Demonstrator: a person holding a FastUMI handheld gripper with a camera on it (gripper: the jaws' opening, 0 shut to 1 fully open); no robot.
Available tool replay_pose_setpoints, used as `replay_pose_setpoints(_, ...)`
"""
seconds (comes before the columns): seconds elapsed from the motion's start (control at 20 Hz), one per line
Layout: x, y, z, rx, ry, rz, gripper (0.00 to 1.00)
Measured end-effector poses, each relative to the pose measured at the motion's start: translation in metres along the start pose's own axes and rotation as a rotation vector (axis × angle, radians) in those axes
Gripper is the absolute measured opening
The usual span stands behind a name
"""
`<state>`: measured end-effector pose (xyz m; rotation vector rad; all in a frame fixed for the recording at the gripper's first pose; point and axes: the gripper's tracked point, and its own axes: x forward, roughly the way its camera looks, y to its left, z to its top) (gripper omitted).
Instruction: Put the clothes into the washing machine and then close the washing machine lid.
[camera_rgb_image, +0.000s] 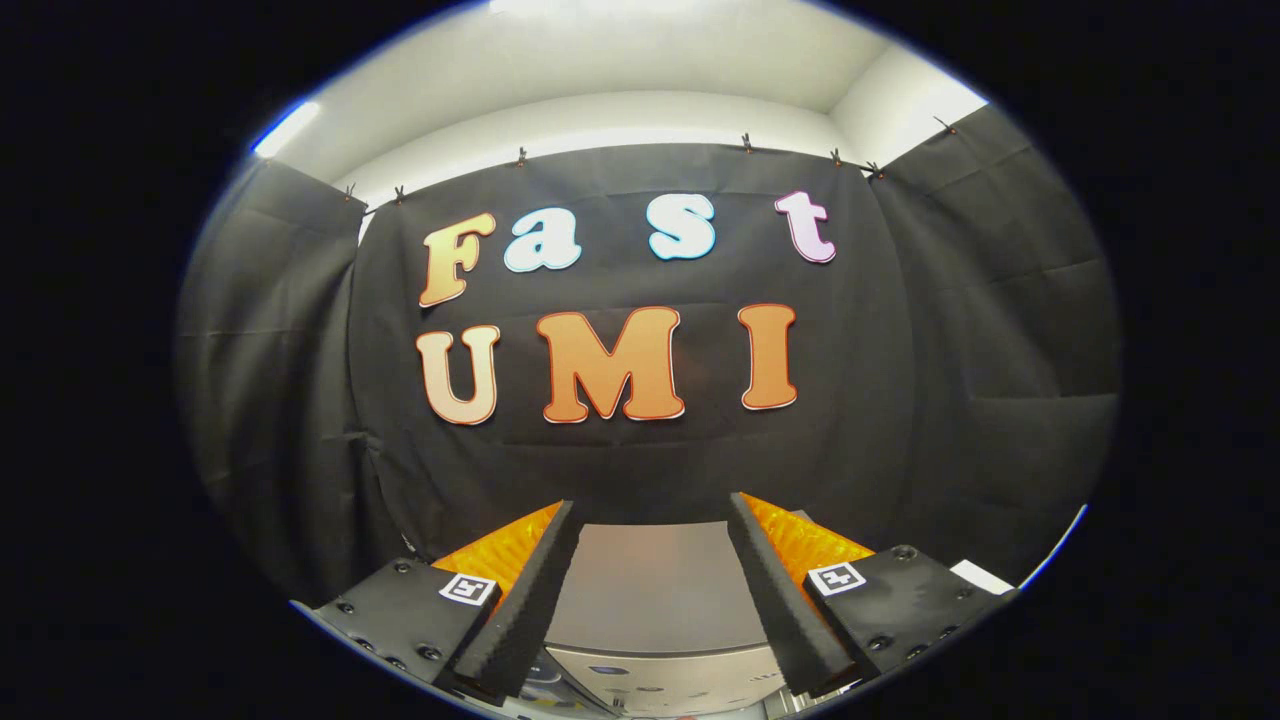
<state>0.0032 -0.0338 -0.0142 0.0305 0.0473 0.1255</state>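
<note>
My gripper (652, 512) is open, its two fingers spread wide with nothing between them. Below and between the fingers lies the grey top of the washing machine (655, 585), with its lighter front panel (665, 675) nearest to me. The fingers hover above the machine, pointing toward the black cloth wall. Whether the lid is open or closed cannot be told from this angle. I see no clothes.
Black cloth walls (950, 400) close in the booth ahead and on both sides. Above them is a white wall and ceiling (620, 70). A small white object (980, 577) lies to the right of the right finger.
</note>
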Motion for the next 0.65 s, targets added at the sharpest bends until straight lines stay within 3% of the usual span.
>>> replay_pose_setpoints(0.65, -0.020, -0.017, 0.007, -0.017, -0.015, -0.047, 0.98)
